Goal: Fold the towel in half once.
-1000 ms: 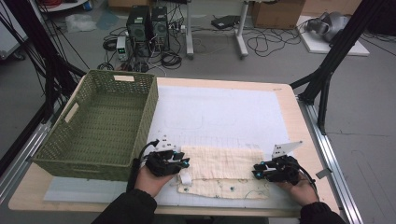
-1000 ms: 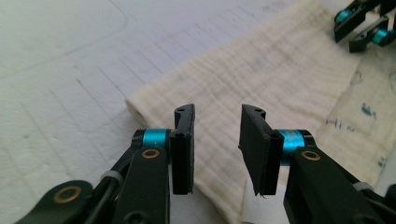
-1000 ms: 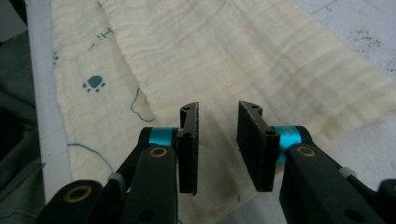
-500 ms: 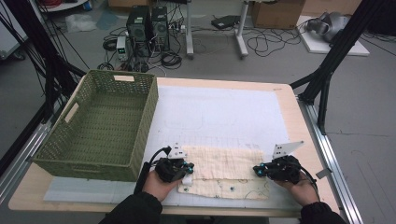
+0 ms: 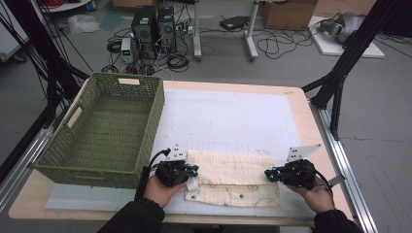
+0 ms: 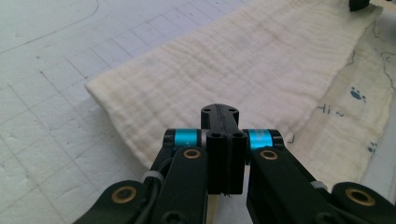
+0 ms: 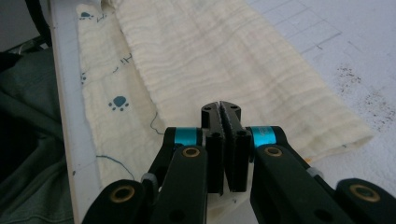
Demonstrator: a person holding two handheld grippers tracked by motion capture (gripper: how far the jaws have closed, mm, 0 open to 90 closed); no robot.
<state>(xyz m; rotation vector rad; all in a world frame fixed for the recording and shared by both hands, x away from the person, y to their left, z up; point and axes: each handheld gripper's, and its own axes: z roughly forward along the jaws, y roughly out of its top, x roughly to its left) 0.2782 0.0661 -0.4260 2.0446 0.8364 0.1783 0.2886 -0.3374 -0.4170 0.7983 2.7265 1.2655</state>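
A cream muslin cloth [image 5: 233, 167] lies folded on the white mat, and its paw-print layer [image 5: 238, 195] shows along the near side. My left gripper [image 5: 192, 172] is at the cloth's left end with its jaws pressed together. In the left gripper view the left gripper [image 6: 219, 112] sits over the cloth [image 6: 243, 60], whose edge runs in under the jaws. My right gripper [image 5: 268, 174] is at the cloth's right end. In the right gripper view the right gripper [image 7: 221, 108] is shut on the edge of the cloth [image 7: 224, 51], beside the printed layer [image 7: 112, 102].
A green woven basket [image 5: 156, 121] stands at the left of the table, close to my left hand. The white gridded mat [image 5: 228, 119] stretches beyond the cloth. Black frame legs [image 5: 340, 82] rise at the table's right; cables and computers lie on the floor behind.
My left gripper has shifted slightly right onto the cloth's left end. The right gripper has stayed at the right end. The cloth has not moved.
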